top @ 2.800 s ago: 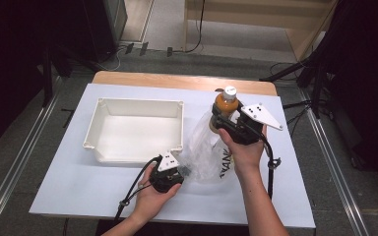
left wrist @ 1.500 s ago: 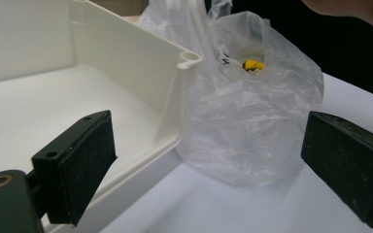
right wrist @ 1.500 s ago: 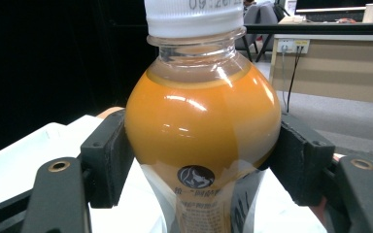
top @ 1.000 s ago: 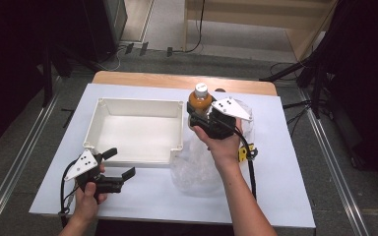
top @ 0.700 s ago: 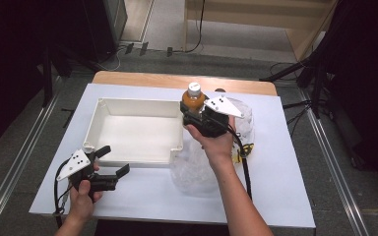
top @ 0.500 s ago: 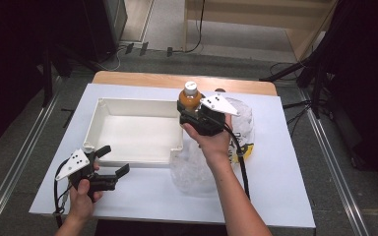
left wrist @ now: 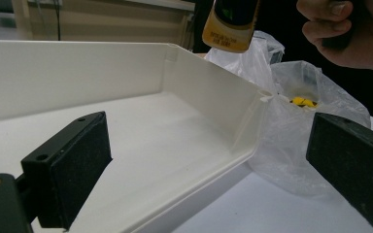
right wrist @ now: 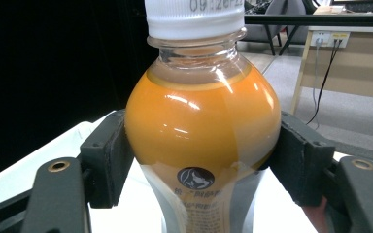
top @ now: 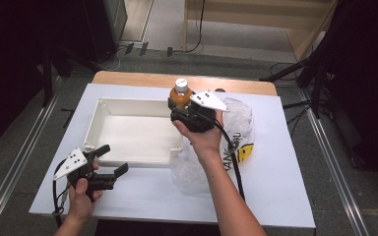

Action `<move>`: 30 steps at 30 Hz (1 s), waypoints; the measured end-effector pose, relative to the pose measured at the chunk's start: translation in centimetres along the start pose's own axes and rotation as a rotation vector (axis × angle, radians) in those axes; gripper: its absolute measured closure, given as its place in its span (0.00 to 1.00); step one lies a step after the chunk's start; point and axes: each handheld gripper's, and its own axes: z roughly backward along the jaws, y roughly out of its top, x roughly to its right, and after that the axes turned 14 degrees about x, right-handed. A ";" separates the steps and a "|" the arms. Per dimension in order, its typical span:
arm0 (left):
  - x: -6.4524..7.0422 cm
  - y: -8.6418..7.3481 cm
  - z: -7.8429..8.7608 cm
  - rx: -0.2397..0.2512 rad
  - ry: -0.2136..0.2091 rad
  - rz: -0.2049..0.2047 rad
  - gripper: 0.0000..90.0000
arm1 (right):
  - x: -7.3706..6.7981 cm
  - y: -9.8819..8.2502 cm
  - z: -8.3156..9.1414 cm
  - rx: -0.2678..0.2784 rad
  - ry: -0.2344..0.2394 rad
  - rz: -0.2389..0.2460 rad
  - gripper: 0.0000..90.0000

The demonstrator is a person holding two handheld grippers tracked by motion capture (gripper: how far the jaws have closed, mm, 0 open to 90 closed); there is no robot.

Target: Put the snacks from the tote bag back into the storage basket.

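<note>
A bottle of orange drink with a white cap (top: 180, 91) (right wrist: 201, 116) hangs upright in the air over the right end of the white tray (top: 109, 104), with my right gripper (top: 181, 112) (right wrist: 201, 165) shut on its body. Its base (left wrist: 229, 25) shows at the top of the left gripper view, above the tray's corner (left wrist: 252, 111). My left gripper (top: 112, 162) (left wrist: 213, 165) rests open at the tray's near left corner, its jaws wide with nothing between them. A crumpled clear plastic bag (top: 236, 123) (left wrist: 291, 126) lies right of the tray, under my right forearm.
The white table (top: 285, 191) has bare room at its right and along its front edge. A wooden strip (top: 142, 78) runs along its far side. Black stands and cables crowd the floor beyond. My right gripper's cable (top: 236, 167) trails across the bag.
My right gripper has carried the bottle leftward from above the bag to the tray's right end. My left gripper left the bag, moved to the tray's near left corner and has rested there.
</note>
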 end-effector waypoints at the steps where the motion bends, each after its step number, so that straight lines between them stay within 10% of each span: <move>1: 0.0 0.0 0.0 0.000 -0.001 0.001 0.03 | -0.1 -0.1 -0.1 0.001 0.002 0.004 0.35; 30: 0.0 0.1 -0.1 0.004 -0.003 0.002 0.03 | -1.2 -1.6 -1.9 -0.026 0.020 -0.004 0.35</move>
